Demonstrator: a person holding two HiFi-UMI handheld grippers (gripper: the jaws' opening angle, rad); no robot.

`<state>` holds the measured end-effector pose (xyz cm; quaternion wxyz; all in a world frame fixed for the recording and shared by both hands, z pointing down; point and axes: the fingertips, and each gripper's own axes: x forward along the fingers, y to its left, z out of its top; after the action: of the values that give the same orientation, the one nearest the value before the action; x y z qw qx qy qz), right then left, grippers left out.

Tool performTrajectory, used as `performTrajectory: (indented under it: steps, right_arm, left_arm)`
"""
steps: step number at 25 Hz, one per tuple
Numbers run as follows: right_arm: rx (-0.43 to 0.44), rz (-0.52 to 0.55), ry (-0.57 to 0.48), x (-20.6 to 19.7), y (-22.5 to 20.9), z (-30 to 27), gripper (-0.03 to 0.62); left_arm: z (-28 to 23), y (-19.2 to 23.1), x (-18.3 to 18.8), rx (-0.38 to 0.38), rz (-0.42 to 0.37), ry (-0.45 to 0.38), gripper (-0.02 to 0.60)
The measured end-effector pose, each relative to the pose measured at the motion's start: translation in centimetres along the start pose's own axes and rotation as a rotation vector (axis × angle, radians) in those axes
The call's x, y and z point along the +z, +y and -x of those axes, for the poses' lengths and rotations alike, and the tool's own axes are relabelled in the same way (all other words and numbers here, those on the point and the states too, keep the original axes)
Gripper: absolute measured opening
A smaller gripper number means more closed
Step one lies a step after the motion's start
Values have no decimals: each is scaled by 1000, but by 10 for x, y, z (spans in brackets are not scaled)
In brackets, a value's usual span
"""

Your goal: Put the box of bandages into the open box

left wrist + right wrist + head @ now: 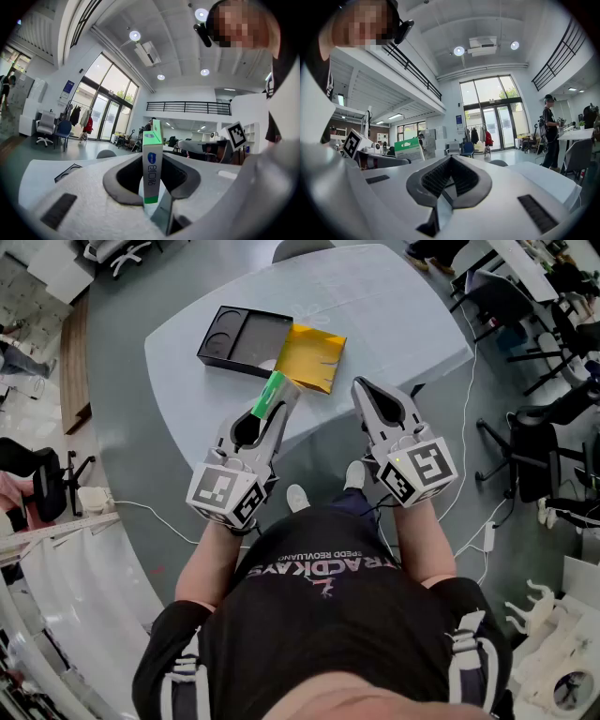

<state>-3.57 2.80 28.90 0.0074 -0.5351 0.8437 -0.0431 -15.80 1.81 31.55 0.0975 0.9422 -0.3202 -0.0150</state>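
A slim green-and-white box of bandages (pixel 272 396) stands on edge between the pads of my left gripper (pixel 281 397), which is shut on it just above the near edge of the grey table (pixel 394 315). In the left gripper view the box of bandages (pixel 152 164) rises upright out of the jaws. Just beyond it lies the open box: a black tray (pixel 242 338) with a yellow lid (pixel 312 357) folded to its right. My right gripper (pixel 362 386) hovers beside the lid, shut with nothing in it. In the right gripper view its pads (pixel 440 178) meet.
Black office chairs (pixel 534 442) and cables (pixel 473 399) stand to the right of the table. At the far left are a seated person (pixel 19 479) and a white device (pixel 94 501) on the floor. The table's near edge runs under both grippers.
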Motion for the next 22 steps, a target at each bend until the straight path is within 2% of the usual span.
performTrajectory:
  steps: [10, 22]
  right_arm:
    - [4, -12, -11, 4, 2, 2, 11]
    - [-11, 29, -17, 14, -2, 2, 11]
  left_arm:
    - [0, -5, 3, -17, 0, -7, 101]
    - [-3, -8, 9, -37, -12, -11, 101]
